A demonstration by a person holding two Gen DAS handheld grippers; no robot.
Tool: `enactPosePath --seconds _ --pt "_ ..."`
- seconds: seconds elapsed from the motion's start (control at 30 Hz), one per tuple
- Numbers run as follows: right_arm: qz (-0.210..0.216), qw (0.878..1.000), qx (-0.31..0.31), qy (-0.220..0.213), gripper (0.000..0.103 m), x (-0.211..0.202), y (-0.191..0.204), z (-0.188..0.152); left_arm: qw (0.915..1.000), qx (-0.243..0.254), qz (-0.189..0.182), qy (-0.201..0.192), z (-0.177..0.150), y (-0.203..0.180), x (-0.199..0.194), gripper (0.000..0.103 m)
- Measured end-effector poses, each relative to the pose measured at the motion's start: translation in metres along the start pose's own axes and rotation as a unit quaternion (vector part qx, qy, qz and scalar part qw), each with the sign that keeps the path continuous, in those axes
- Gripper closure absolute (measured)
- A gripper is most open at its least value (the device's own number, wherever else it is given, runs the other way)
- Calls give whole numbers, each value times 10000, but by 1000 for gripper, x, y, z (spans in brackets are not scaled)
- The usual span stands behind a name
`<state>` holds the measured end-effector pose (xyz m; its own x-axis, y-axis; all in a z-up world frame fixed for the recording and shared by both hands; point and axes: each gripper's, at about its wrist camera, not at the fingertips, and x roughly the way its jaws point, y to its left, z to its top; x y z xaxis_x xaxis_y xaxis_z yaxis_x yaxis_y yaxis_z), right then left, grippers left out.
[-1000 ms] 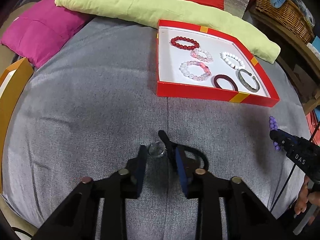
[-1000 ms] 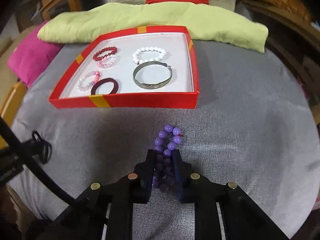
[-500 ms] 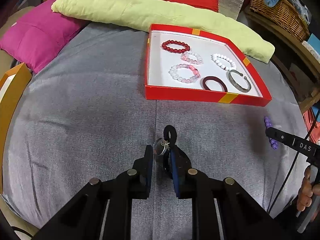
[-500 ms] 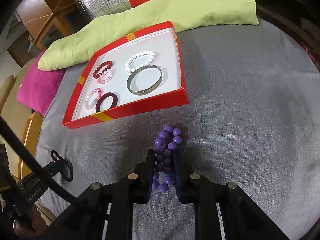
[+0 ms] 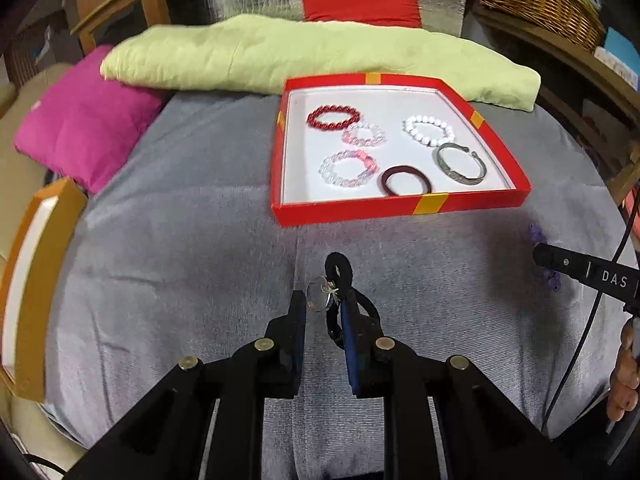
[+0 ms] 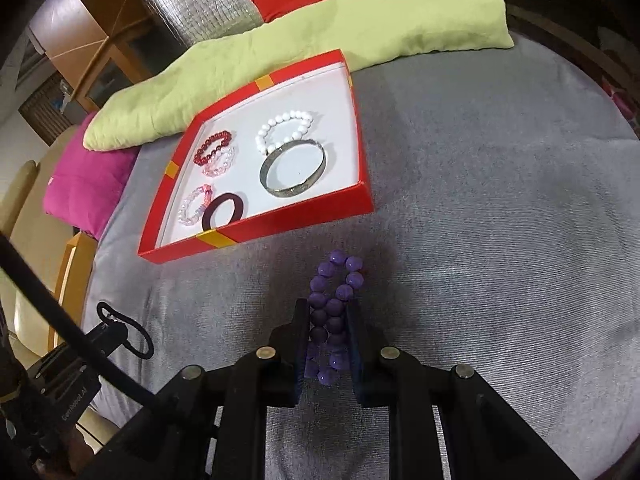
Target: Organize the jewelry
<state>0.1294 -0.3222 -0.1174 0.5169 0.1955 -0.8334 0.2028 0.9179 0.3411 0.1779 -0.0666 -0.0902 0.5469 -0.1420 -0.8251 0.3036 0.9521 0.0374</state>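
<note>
My left tool clenched on black cord charm, right tool on purple bead bracelet; carry both level toward red tray at 12 o'clock, release over bare white floor

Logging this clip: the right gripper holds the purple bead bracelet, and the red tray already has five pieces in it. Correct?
Not quite: the right gripper does hold the purple bead bracelet, but the red tray holds six pieces, not five; the left wrist view shows them all.

A grey ribbed bedcover carries a red tray. Behind the tray lies a long lime-green pillow; left of the tray, a magenta cushion.
</note>
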Motion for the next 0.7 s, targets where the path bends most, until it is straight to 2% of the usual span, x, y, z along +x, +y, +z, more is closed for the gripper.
enactPosePath --seconds 0.27,0.7 --pt "109 9999 55 -84 84 -9 -4 -1 9994 286 133 -168 6 -21 -17 85" --pt "244 9993 188 -217 84 -21 -12 1 9988 357 -98 -318 12 -34 -38 85"
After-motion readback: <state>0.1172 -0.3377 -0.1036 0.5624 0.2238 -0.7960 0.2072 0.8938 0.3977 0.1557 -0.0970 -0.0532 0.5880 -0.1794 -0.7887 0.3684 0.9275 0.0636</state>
